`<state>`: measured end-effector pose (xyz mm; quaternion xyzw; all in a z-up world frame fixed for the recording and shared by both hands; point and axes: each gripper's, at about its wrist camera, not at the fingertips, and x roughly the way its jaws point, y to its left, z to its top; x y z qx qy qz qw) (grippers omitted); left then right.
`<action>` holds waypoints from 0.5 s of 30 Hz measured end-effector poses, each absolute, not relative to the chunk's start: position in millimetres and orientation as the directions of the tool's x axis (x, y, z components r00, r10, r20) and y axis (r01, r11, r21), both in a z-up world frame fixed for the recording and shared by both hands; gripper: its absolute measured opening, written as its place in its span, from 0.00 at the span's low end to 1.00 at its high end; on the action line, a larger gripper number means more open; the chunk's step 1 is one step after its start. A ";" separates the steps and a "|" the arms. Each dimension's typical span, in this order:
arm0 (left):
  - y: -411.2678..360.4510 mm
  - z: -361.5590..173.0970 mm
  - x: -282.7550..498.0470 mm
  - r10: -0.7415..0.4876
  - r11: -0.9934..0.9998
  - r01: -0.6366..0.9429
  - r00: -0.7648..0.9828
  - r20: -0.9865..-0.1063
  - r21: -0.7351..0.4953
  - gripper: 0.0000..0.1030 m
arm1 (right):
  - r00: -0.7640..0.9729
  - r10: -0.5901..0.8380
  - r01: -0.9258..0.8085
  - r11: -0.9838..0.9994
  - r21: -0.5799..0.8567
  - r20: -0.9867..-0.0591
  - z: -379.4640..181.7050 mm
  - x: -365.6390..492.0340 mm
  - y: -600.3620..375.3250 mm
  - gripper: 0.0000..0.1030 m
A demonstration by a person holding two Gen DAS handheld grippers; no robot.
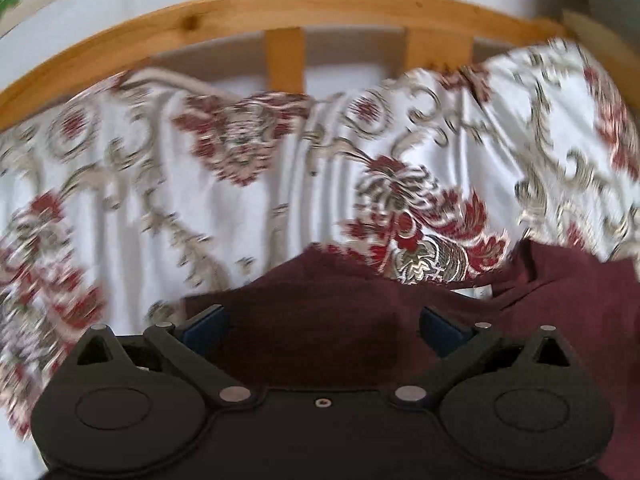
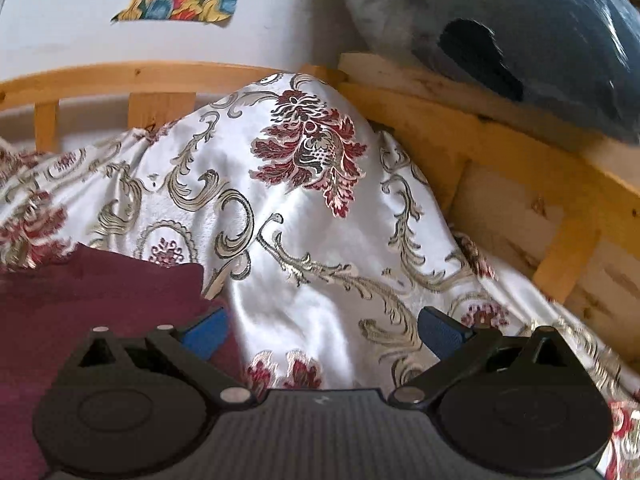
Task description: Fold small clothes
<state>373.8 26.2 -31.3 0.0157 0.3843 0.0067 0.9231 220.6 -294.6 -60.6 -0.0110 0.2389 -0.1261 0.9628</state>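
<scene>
Left wrist view: left claw (image 1: pixel 322 326) spread wide, empty, poised over the maroon garment (image 1: pixel 320 312) lying on the floral bedspread (image 1: pixel 160 168). Right wrist view: right claw (image 2: pixel 322 332) equally wide, empty, above the bedspread at the garment's edge; its left finger (image 2: pixel 204 334) overlaps the maroon cloth. Wooden bed rail (image 2: pixel 500 136) behind.

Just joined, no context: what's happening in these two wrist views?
A person with two handheld grippers is folding a maroon garment on a floral bedspread by a wooden bed frame. The left gripper hovers open over the garment, gripping nothing. The right gripper is open too, at the garment's right edge, mostly over bedspread.
</scene>
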 end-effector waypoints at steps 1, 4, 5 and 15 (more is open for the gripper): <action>29.9 -24.3 365.3 0.019 1.000 -0.010 0.705 -0.709 0.017 0.99 | 0.853 -0.228 0.226 0.972 -0.062 -0.469 -59.9 217.0 -295.4 1.00; 39.7 -5.6 331.2 0.015 0.999 -0.033 0.704 -0.710 -0.012 0.99 | 0.837 -0.150 0.169 0.986 -0.013 -0.527 -59.7 205.8 -293.7 1.00; 44.6 -2.2 320.3 0.020 0.999 -0.040 0.702 -0.712 -0.012 0.99 | 0.828 -0.123 0.145 0.989 -0.003 -0.547 -59.7 201.1 -291.8 1.00; 74.8 7.8 206.3 0.074 0.992 -0.124 0.680 -0.730 -0.015 0.99 | 0.779 -0.013 -0.018 0.999 -0.043 -0.627 -58.1 144.8 -272.6 1.00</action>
